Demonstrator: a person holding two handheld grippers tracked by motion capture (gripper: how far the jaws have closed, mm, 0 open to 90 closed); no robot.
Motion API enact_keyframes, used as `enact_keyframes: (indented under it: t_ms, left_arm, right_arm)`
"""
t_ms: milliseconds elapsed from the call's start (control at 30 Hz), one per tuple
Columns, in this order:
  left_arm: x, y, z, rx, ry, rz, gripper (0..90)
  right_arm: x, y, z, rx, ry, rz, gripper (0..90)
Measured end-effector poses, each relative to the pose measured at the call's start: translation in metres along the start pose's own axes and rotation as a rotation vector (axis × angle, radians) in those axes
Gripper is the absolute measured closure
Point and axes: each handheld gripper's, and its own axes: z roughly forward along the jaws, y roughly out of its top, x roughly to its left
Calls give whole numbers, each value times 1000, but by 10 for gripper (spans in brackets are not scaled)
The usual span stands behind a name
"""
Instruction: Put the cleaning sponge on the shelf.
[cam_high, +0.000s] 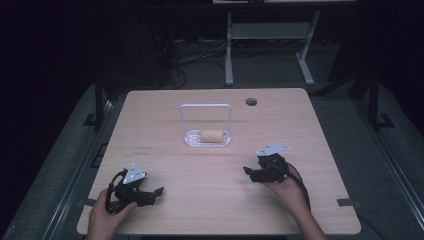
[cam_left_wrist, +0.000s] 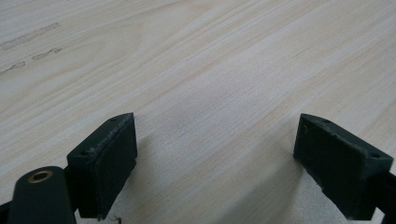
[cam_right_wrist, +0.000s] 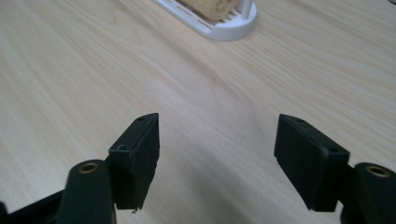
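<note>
Pale wood-grain tabletop (cam_high: 210, 170) stands in a dark room, with white metal table legs and cables on the floor beyond its far edge. From the high view, a white oval plastic rack with a tall wire-like hoop handle (cam_high: 206, 116) sits near the table's middle, and a tan, roll-shaped sponge (cam_high: 213, 135) lies on its slatted base. The left hand (cam_high: 103, 216) comes in at the near left corner, holding the black left gripper (cam_high: 156, 191) low over the wood with its tips pointing to the right. The right hand (cam_high: 286, 189) holds the black right gripper (cam_high: 248, 172) nearer the rack, tips pointing left and slightly away from the person; both are well apart from the rack. Left gripper view: the two black jaws stand wide apart with nothing between them, bare wood beneath. Right gripper view: the jaws are likewise spread wide and empty, aimed across the table toward the rack's rounded end (cam_right_wrist: 229, 29), where the sponge (cam_right_wrist: 208, 9) lies on the slats at the top edge.
</note>
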Motion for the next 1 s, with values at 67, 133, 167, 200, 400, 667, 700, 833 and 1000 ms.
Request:
enact_keyframes:
  t_ms: [67,133,167,200,400,667,700,833,1000]
  left_arm:
    - [0,0,0,0,0,1,129]
    - [0,0,0,0,0,0,129]
    - [0,0,0,1,0,0,129]
    - [0,0,0,1,0,0,129]
    - [0,0,0,0,0,0,129]
    - [0,0,0,1,0,1,129]
    - [0,0,0,1,0,1,129]
    - [0,0,0,1,0,1,129]
    - [0,0,0,1,0,0,129]
  right_arm:
    - [-1,-4,-4,-3,-4,4,283]
    - [-1,-7,-7,-4,-7,6,266]
    - [-1,-9,-8,-7,-10,5,261]
    - [-1,-11,-10,-7,-13,8,256]
    - [-3,-22,-18,-4,-28,25,215]
    - [-8,-41,-28,-11,-33,64,160]
    - [-9,-43,-28,-11,-36,71,152]
    - [-11,-53,-31,-10,-49,77,140]
    - [-14,-66,-33,7,-71,91,137]
